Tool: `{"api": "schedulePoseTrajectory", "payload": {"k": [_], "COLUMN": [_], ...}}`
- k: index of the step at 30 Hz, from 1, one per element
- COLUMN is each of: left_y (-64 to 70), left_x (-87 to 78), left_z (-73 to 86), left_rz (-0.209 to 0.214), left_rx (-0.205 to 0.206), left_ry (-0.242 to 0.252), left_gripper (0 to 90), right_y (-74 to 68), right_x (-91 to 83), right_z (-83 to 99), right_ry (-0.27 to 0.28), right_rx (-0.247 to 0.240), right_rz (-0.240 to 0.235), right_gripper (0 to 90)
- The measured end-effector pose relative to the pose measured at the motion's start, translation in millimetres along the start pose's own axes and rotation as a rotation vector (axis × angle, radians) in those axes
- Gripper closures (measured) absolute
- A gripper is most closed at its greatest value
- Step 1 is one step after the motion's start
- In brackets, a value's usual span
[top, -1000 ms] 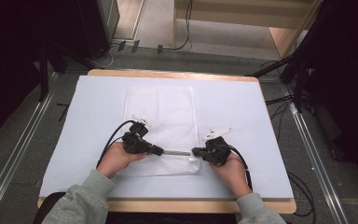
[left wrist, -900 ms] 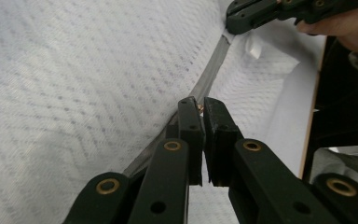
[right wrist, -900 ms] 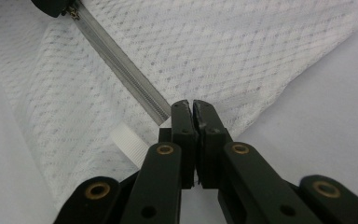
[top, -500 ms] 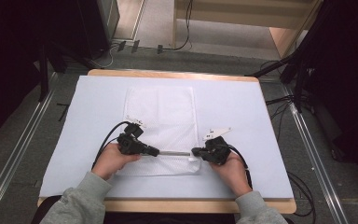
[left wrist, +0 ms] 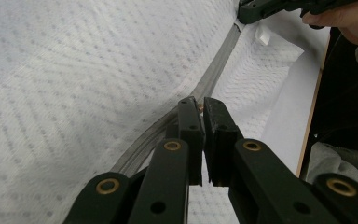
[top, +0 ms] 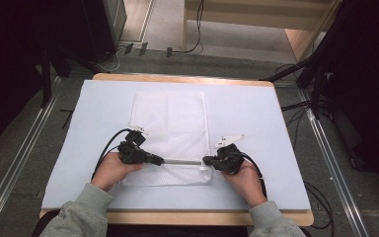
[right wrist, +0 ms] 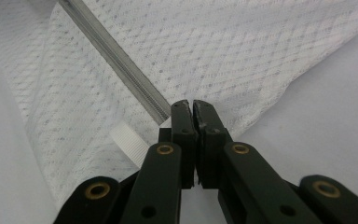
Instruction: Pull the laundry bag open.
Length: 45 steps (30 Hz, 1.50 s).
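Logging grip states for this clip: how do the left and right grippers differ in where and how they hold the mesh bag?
The left gripper pinches a small metal piece on the zipper partway along the mesh bag; the right gripper clamps the zipper's end at the bag's corner. A white ribbed tab lies beside the right gripper, none beside the left. Both have jaws shut on the grey zipper line, facing each other.

The right gripper [right wrist: 193, 108] had its jaws pressed together on the end of the grey zipper [right wrist: 114, 56] of a white mesh bag [right wrist: 242, 51]; a ribbed white tab [right wrist: 128, 144] lay just left of them.
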<state>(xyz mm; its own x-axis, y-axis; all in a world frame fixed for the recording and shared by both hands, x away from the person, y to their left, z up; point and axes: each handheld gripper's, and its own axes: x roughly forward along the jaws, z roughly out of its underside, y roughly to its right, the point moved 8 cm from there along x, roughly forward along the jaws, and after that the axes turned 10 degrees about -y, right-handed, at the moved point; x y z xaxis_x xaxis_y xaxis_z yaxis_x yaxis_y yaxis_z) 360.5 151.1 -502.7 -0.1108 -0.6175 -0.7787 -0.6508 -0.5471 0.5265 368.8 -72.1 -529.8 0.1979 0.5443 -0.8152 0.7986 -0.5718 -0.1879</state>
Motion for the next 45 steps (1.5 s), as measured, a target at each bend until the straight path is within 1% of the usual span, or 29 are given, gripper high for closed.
{"api": "schedulePoseTrajectory", "payload": {"k": [6,16,17,19,20,27,29,30,32,36,39,41,45], "left_y": [-2.2,-5.1,-5.9,-6.3,-7.2,-10.7,-11.6,-11.9,-13.1,-13.8,-15.5,-17.1,-19.5], "left_x": [-3.3,-11.9,-13.0,-14.6,-15.9,-22.8,-25.0,-26.4,-28.6,-32.0,-35.2,-38.7,-44.0], "left_z": [3.9,11.0,11.9,13.0,14.2,19.5,21.3,22.0,23.5,26.3,28.6,31.0,35.2], "left_rz": [-0.006,0.009,0.01,0.012,0.009,0.0,-0.009,-0.005,-0.017,-0.019,-0.029,-0.029,-0.032], "left_rx": [-0.007,-0.029,-0.025,-0.036,-0.033,-0.043,-0.044,-0.043,-0.046,-0.045,-0.049,-0.059,-0.065], "left_ry": [0.0,0.01,0.007,0.016,0.012,0.025,0.028,0.028,0.032,0.034,0.038,0.041,0.053], "left_gripper": [88.1,88.1,88.1,88.1,88.1,88.0,88.1,88.0,88.0,88.0,88.0,88.0,88.0], "right_y": [0.4,1.3,1.3,1.5,1.5,1.2,1.4,1.3,1.5,1.4,1.5,1.5,1.4], "right_x": [-0.1,0.0,-0.2,-0.1,0.0,0.2,0.3,0.4,0.4,0.4,0.5,0.5,0.7], "right_z": [0.1,-0.3,-0.1,-0.3,-0.3,-0.6,-0.8,-0.8,-0.8,-0.9,-1.0,-1.0,-1.5], "right_ry": [-0.002,-0.005,-0.007,-0.006,-0.006,-0.008,-0.008,-0.007,-0.008,-0.008,-0.009,-0.009,-0.009], "right_rx": [-0.003,-0.009,-0.008,-0.01,-0.009,-0.01,-0.011,-0.012,-0.014,-0.013,-0.016,-0.016,-0.016], "right_rz": [-0.003,-0.01,-0.012,-0.015,-0.016,-0.021,-0.021,-0.023,-0.024,-0.024,-0.024,-0.025,-0.028], "right_gripper": [89.7,89.6,89.6,89.6,89.6,89.6,89.6,89.6,89.6,89.5,89.5,89.5,89.5]}}
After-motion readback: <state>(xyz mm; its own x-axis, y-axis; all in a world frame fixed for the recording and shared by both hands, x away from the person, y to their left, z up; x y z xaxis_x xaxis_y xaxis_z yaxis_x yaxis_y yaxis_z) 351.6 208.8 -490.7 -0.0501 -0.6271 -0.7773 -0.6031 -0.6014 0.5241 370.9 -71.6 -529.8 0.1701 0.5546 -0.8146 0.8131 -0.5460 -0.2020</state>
